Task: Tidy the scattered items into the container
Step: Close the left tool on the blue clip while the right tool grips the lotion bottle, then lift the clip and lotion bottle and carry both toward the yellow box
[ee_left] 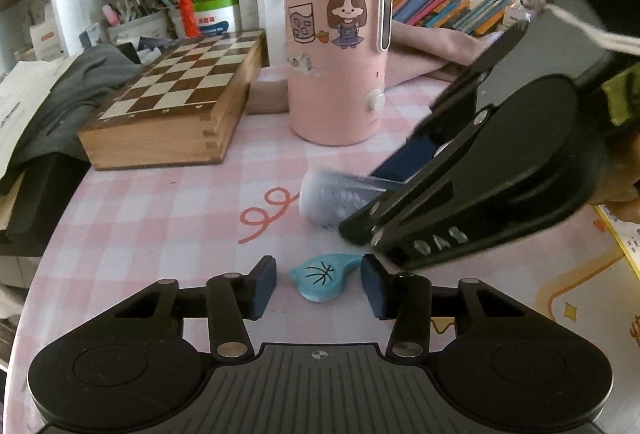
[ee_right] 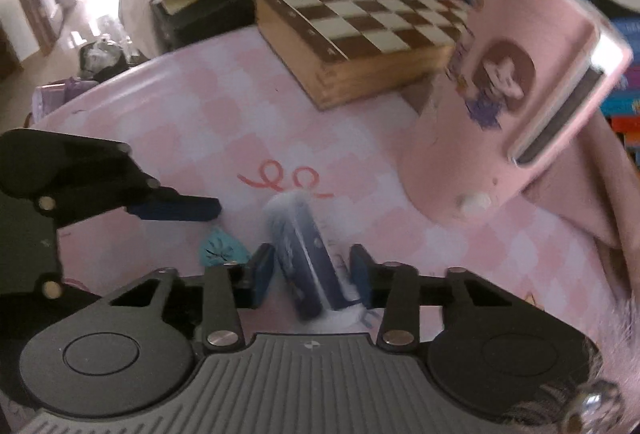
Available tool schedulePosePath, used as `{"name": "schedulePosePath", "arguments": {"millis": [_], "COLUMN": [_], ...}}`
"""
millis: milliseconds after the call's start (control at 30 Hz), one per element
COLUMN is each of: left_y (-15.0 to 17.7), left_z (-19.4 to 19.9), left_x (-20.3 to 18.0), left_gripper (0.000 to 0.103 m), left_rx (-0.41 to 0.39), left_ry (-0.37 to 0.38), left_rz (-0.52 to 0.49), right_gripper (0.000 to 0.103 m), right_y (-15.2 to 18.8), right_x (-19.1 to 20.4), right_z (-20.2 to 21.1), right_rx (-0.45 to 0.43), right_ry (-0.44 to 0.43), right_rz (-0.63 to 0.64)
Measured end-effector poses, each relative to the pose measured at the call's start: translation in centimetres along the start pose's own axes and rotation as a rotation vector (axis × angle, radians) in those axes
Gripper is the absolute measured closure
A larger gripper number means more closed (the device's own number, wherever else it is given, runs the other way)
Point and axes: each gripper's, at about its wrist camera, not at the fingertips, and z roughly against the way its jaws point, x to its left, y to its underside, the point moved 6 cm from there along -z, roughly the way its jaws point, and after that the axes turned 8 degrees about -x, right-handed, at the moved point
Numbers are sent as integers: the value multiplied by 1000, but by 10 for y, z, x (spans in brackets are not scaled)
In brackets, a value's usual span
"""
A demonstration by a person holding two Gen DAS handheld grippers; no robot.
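On the pink checked table (ee_left: 140, 214), a blue whistle (ee_left: 322, 280) lies between the left gripper's (ee_left: 318, 284) narrowed, untouching pads. The right gripper (ee_right: 312, 276) clamps a blue-white packet (ee_right: 304, 258) just beside it.

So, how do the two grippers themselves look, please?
Both the left gripper and the right gripper are matte black, with round side discs, a ribbed grey centre plate, silver rivets on the linkage bars and dark blue finger pads.

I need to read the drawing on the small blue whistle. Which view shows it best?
Left wrist view: the whistle lies sharp and unhidden between the left gripper fingers. In the right wrist view it is blurred and partly hidden.
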Motion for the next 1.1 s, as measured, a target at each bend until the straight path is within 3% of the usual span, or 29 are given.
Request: {"name": "schedulePosePath", "arguments": {"millis": [133, 467, 533, 1100], "left_y": [0, 0, 0, -3], "left_z": [2, 4, 9, 68], "left_x": [-5, -8, -9, 4], "left_gripper": [74, 75, 76, 75], "left_rx": [5, 23, 17, -31], "left_ry": [21, 65, 70, 58], "left_rz": [-33, -62, -60, -40], "right_gripper": [72, 69, 72, 73], "right_y": [7, 16, 16, 18], "right_x": [-15, -21, -22, -6], "right_z": [5, 12, 13, 44], "right_rx": [9, 1, -3, -25], "right_ry": [40, 71, 62, 127], "right_rz": [-117, -143, -148, -261]}}
